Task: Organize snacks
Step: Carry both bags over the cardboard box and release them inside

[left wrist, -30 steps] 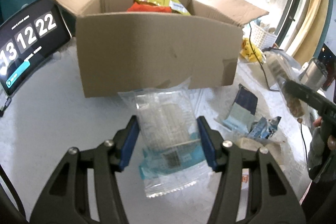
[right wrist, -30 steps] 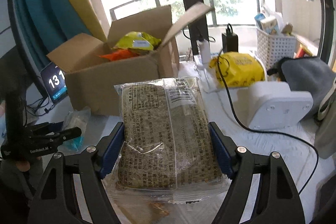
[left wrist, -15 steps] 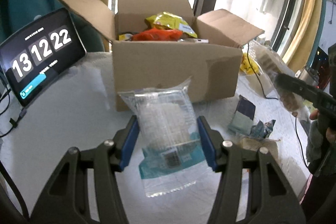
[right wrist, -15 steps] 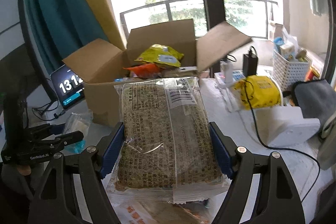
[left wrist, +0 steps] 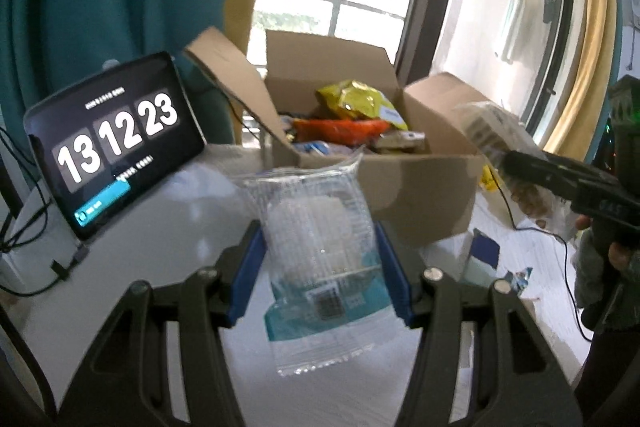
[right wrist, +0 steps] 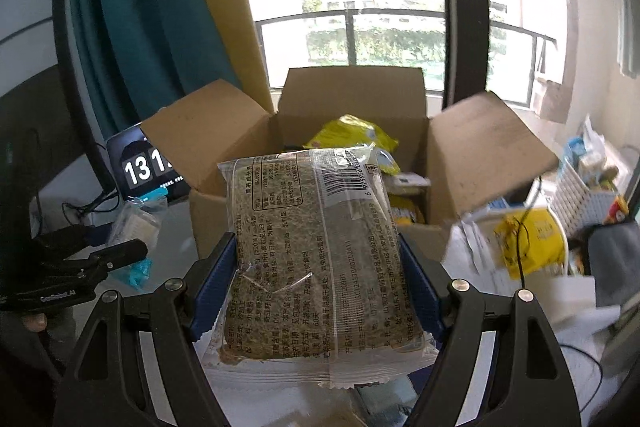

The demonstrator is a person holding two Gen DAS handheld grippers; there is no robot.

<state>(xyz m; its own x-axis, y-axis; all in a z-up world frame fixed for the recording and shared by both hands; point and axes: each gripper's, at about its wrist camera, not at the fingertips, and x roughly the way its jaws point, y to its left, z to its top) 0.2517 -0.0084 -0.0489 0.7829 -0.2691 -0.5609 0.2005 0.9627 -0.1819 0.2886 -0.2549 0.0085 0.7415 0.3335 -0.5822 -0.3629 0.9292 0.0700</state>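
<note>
Gripping a clear plastic snack pack [left wrist: 320,247] between its blue pads, our left gripper [left wrist: 320,263] holds it raised above the white table [left wrist: 168,259], just in front of the open cardboard box [left wrist: 420,195]. The pack has a teal printed band near its lower end and a pale round item inside, though we cannot tell what the item is. Our right gripper [right wrist: 316,279] is clamped on a brown bread pack [right wrist: 316,251] in clear wrap with printed text and a barcode, held lengthwise between the blue pads and raised in front of the same box [right wrist: 352,95]. In the left wrist view this right gripper [left wrist: 560,179] shows at the right side with its pack beside the box's right flap.

Inside the box we see a yellow snack bag [left wrist: 356,99] lying on top of an orange packet [left wrist: 340,129], with other wrappers under them that are too blurred to name. All four flaps stand open.

Left of the box, a tablet [left wrist: 112,143] leans upright and reads 13 12 23, with a cable plugged in at its lower corner. On the right of the table lie a yellow bag [right wrist: 528,243] with a black cable across it and a white slatted basket [right wrist: 580,195] holding small items.
</note>
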